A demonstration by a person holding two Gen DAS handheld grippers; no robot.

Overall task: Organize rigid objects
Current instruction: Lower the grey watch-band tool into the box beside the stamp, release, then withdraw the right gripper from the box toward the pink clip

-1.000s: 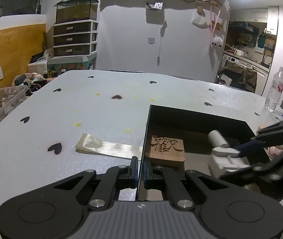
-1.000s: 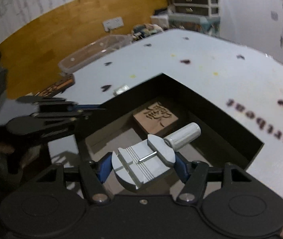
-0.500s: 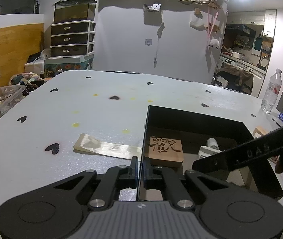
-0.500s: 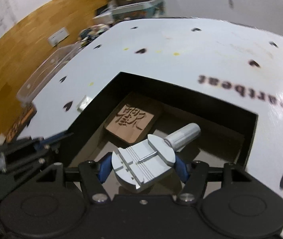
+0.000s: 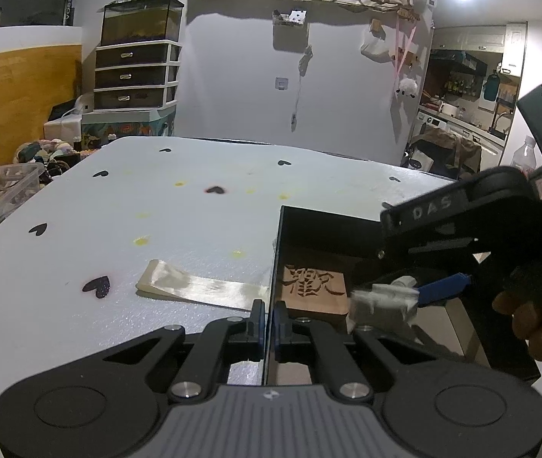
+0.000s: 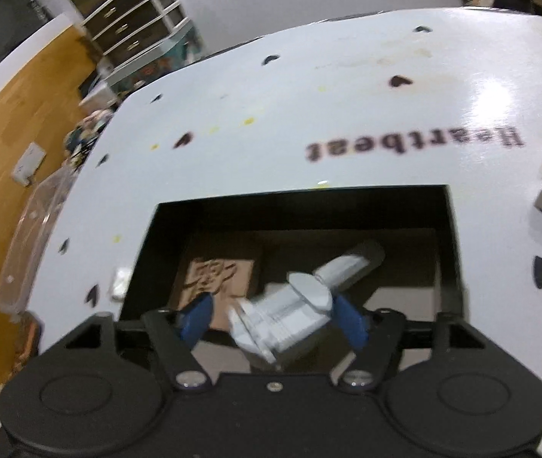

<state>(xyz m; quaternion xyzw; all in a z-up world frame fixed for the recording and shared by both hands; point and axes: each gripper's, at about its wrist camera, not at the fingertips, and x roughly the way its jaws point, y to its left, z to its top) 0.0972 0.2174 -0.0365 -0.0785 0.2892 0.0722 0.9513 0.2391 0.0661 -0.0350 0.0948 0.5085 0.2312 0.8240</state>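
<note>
My left gripper (image 5: 266,318) clamped together on black box (image 5: 276,252) near wall at 6 o'clock. My right gripper (image 6: 271,315) rolled since a second ago, jaws opening, grey tool (image 6: 290,313) between them dropping into box. Wooden carved block (image 6: 217,282) inside at 10 o'clock. Placement nearly done.

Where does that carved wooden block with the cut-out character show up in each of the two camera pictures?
Left wrist view: the carved wooden block lies right of centre, in the black box, just past the shut left gripper.
Right wrist view: low and left of centre, inside the box, partly behind a blue fingertip.
Shared landmark: the grey tool lying beside it.
</note>
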